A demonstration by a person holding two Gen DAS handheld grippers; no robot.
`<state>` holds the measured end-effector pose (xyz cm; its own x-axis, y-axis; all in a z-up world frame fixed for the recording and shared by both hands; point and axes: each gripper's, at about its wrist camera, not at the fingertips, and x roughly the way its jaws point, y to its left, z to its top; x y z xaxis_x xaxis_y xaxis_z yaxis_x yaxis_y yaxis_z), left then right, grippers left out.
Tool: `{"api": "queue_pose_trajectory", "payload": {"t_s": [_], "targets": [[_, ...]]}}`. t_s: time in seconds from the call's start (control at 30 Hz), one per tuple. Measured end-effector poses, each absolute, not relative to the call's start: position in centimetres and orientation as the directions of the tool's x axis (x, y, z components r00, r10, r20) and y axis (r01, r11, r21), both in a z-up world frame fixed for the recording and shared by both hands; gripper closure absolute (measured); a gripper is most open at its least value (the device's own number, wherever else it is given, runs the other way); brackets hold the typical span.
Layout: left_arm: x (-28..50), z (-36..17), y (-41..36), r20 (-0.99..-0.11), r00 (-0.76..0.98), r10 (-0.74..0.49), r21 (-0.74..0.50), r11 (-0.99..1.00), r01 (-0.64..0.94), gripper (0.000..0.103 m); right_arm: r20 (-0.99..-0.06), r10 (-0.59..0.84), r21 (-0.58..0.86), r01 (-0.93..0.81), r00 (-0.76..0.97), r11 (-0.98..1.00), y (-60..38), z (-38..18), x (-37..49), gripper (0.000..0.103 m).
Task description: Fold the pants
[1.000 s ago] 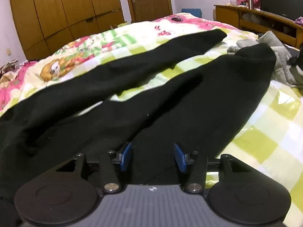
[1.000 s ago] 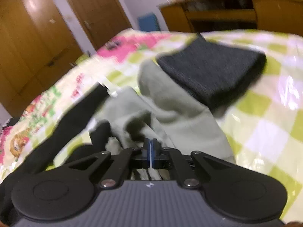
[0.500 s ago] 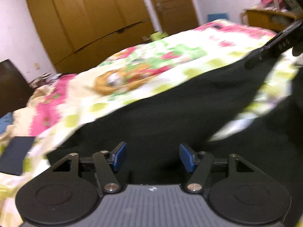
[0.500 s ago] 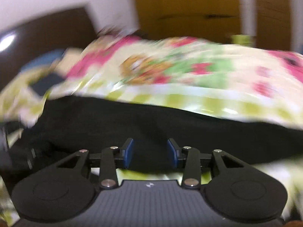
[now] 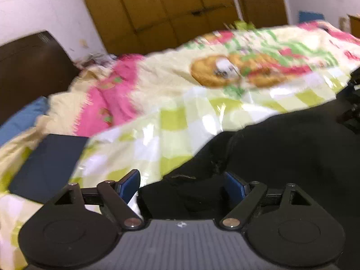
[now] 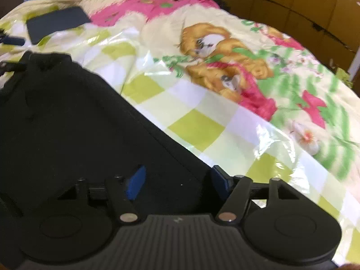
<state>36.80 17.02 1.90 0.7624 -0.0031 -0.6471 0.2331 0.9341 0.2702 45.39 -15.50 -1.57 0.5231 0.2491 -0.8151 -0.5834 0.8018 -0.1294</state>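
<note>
Black pants (image 5: 281, 148) lie flat on the bed; their waistband end shows at the upper left of the right wrist view (image 6: 67, 112). My left gripper (image 5: 182, 184) is open, its blue-padded fingers straddling the pants' crumpled corner edge just above the fabric. My right gripper (image 6: 177, 180) is open, low over the pants' long side edge, one pad over black cloth and the other at the edge by the quilt.
The bed has a green-checked, pink-flowered quilt (image 6: 202, 130) with a dog print. A dark flat folded item (image 5: 49, 157) lies near the headboard (image 5: 29, 72); it also shows in the right wrist view (image 6: 56, 22). Wooden wardrobes (image 5: 168, 6) stand behind.
Both grippers swung from the leg end toward the waistband end of the pants. The right gripper went from shut to open. Both now sit lower, close to the pants' edges.
</note>
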Motion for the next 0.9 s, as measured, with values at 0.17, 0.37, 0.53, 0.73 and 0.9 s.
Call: {"api": "queue_pose_trajectory", "payload": {"t_s": [0.17,0.37,0.53,0.73,0.9], "targets": [[39.5,-0.7,17.3,-0.74,0.671,0.048,0.273,0.933,0.234,0.047,-0.823,0.251,-0.087,-0.55,0.51,0.831,-15.8,-1.7,45.8,0.078],[38.2,0.2,16.6,-0.703,0.704,0.097,0.304,0.936,0.174,0.077,-0.808,0.224,-0.099,-0.499,0.545,0.861,-16.0,0.0,44.4,0.101],[35.4,4.2,17.7,-0.649,0.759,0.053,0.239,0.961,0.138,0.078,-0.76,0.278,-0.079,-0.508,0.588,0.858,-16.5,4.3,41.2,0.103],[29.2,8.6,19.5,-0.599,0.801,-0.012,0.184,0.971,0.152,0.086,-0.72,0.355,-0.068,-0.57,0.596,0.819,-16.8,8.3,35.7,0.101],[30.5,7.3,19.6,-0.615,0.787,-0.041,0.166,0.969,0.18,0.079,-0.76,0.291,-0.117,-0.563,0.581,0.818,-14.4,5.2,38.8,0.079]]}}
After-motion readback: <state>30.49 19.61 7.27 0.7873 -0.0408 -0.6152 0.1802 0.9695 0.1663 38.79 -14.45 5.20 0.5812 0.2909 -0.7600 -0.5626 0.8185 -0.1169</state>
